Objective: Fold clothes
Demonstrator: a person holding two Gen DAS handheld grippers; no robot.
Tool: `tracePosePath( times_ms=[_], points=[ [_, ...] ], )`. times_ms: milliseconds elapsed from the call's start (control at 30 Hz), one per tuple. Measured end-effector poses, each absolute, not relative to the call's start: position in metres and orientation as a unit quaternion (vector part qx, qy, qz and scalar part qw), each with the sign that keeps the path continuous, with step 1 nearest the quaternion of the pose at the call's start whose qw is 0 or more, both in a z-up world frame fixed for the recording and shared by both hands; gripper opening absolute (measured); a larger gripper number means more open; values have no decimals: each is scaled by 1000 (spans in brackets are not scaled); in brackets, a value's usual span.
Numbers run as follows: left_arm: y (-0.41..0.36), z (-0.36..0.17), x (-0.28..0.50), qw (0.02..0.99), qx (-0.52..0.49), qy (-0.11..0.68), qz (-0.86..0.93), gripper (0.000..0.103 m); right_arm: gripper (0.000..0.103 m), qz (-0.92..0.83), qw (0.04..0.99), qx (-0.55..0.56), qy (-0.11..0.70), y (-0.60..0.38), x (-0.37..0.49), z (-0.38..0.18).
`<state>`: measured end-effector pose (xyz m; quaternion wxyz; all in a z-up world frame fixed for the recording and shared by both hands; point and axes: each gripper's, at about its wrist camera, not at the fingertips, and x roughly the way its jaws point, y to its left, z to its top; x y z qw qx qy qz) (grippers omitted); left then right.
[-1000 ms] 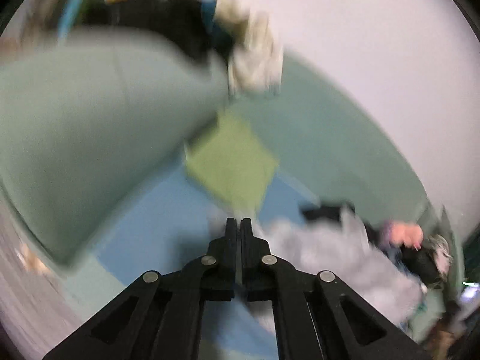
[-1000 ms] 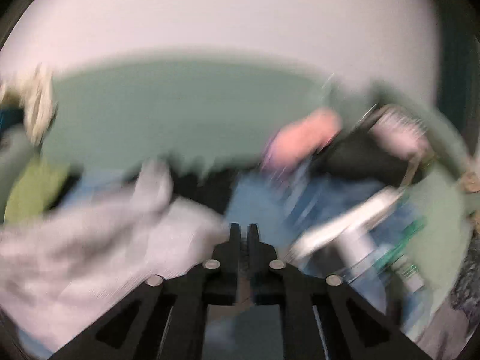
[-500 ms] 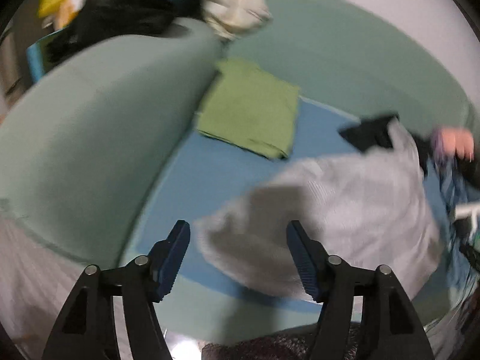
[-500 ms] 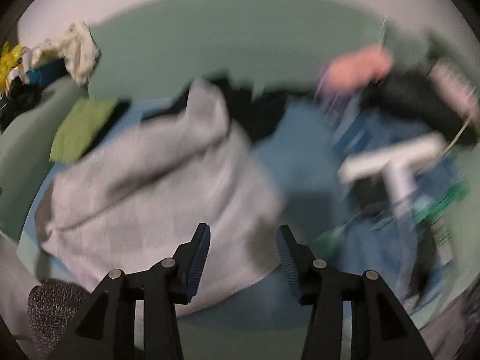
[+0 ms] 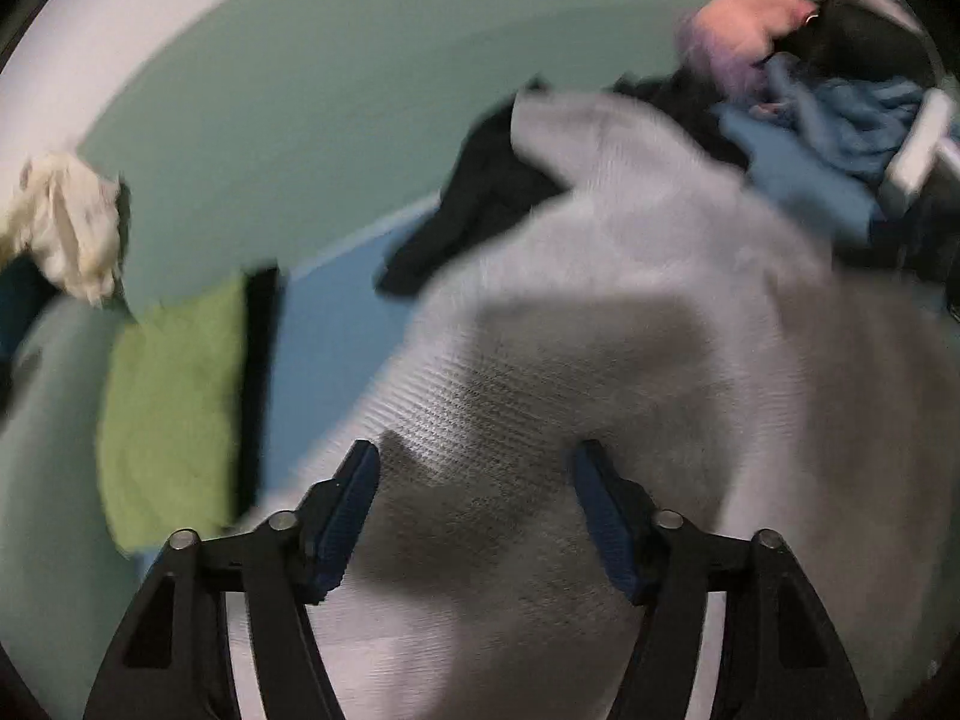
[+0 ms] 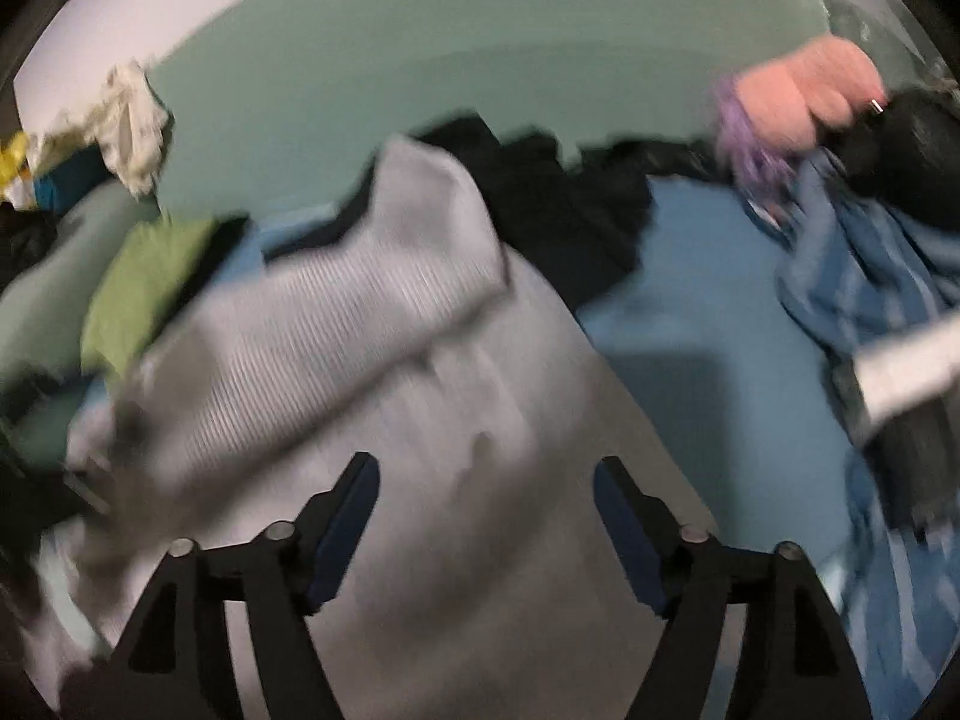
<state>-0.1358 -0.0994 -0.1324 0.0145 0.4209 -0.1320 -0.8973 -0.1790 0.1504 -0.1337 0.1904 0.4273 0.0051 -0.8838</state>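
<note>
A grey ribbed knit garment [image 5: 630, 360] lies spread over the blue seat sheet [image 5: 336, 324] of a green sofa. My left gripper [image 5: 477, 456] hovers open just above its near part, blue pads wide apart, nothing between them. In the right wrist view the same grey garment [image 6: 372, 330] fills the middle, one flap raised toward the back. My right gripper [image 6: 486, 468] is open over it, holding nothing. A folded green cloth [image 5: 168, 414] rests at the left by the armrest.
Black clothes [image 6: 564, 204] lie behind the grey garment. At the right is a heap with a pink item [image 6: 804, 96], blue fabric [image 6: 858, 276] and a white bar [image 6: 900, 372]. A cream cloth [image 5: 66, 222] hangs on the armrest, and the green sofa back [image 6: 480, 60] rises behind.
Both grippers were shut a second ago and then opened, with the grey garment down on the seat. Since then both have moved closer over it.
</note>
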Motion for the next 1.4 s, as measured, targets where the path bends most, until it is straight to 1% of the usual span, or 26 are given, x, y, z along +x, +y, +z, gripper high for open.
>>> tracePosePath(
  times_ms=[33, 167, 267, 300, 367, 433, 500, 567, 600, 633, 667, 700, 733, 767, 800, 867, 1000, 1033, 1067, 1167, 1200, 1233, 1300, 1333, 1367, 1400],
  points=[
    [-108, -140, -133, -2, 425, -83, -902, 2, 81, -886, 192, 422, 5, 140, -186, -130],
    [-165, -134, -96, -11, 425, 76, -902, 0, 81, -891, 203, 406, 16, 102, -199, -119],
    [-219, -127, -59, 58, 415, 101, -902, 0, 82, -890, 216, 402, 19, 91, -184, -120],
    [-242, -130, -47, 88, 422, 107, -896, 0, 85, -889, 220, 401, 19, 90, -177, -121],
    [-289, -137, -20, 144, 443, 137, -874, 0, 85, -884, 222, 410, 24, 91, -164, -128],
    [-308, -141, 5, 164, 454, 135, -865, 0, 85, -876, 218, 429, 23, 95, -156, -136],
    [-325, -145, 30, 182, 465, 133, -856, 0, 85, -863, 229, 449, -1, 95, -151, -140],
    [-326, -149, 48, 175, 472, 131, -854, 3, 85, -845, 261, 465, -32, 83, -150, -141],
    [-326, -149, 55, 174, 475, 132, -853, 11, 87, -836, 278, 471, -47, 76, -150, -141],
    [-323, -148, 61, 175, 475, 135, -852, 31, 88, -830, 287, 475, -57, 66, -150, -141],
    [-319, -148, 64, 173, 472, 147, -852, 43, 88, -824, 295, 480, -63, 52, -152, -144],
    [-317, -145, 68, 165, 465, 166, -854, 60, 69, -818, 302, 484, -70, 38, -153, -146],
    [-316, -142, 74, 147, 452, 191, -859, 64, 47, -816, 310, 483, -65, 24, -151, -147],
    [-315, -137, 79, 130, 440, 214, -863, 64, 28, -823, 318, 469, -37, 11, -141, -145],
    [-314, -131, 81, 115, 430, 227, -866, 64, 18, -829, 327, 455, -8, -3, -131, -143],
    [-308, -114, 80, 103, 402, 224, -882, 65, 9, -837, 342, 425, 50, -28, -108, -139],
    [-297, -85, 58, 100, 361, 207, -904, 69, 7, -798, 386, 442, 139, -30, -42, -166],
    [-294, -82, 48, 102, 359, 204, -905, 69, 0, -773, 405, 461, 161, -24, -22, -181],
    [-292, -81, 37, 105, 359, 200, -906, 70, 0, -739, 432, 484, 180, -15, 2, -197],
    [-284, -90, -8, 125, 386, 165, -899, 70, 0, -707, 463, 479, 237, 29, 69, -215],
    [-282, -95, -22, 133, 398, 148, -896, 70, 1, -706, 462, 479, 244, 46, 81, -216],
    [-281, -101, -36, 141, 410, 132, -892, 70, 4, -718, 448, 481, 231, 64, 82, -213],
    [-279, -123, -69, 154, 435, 108, -880, 69, 39, -751, 390, 496, 196, 98, 59, -202],
    [-277, -139, -74, 156, 454, 107, -871, 45, 45, -769, 356, 500, 181, 113, 45, -195],
    [-274, -155, -79, 159, 472, 106, -861, 23, 56, -784, 331, 497, 169, 122, 31, -187],
    [-271, -168, -82, 160, 486, 103, -853, 18, 62, -796, 328, 481, 163, 119, 17, -177]
  ],
)
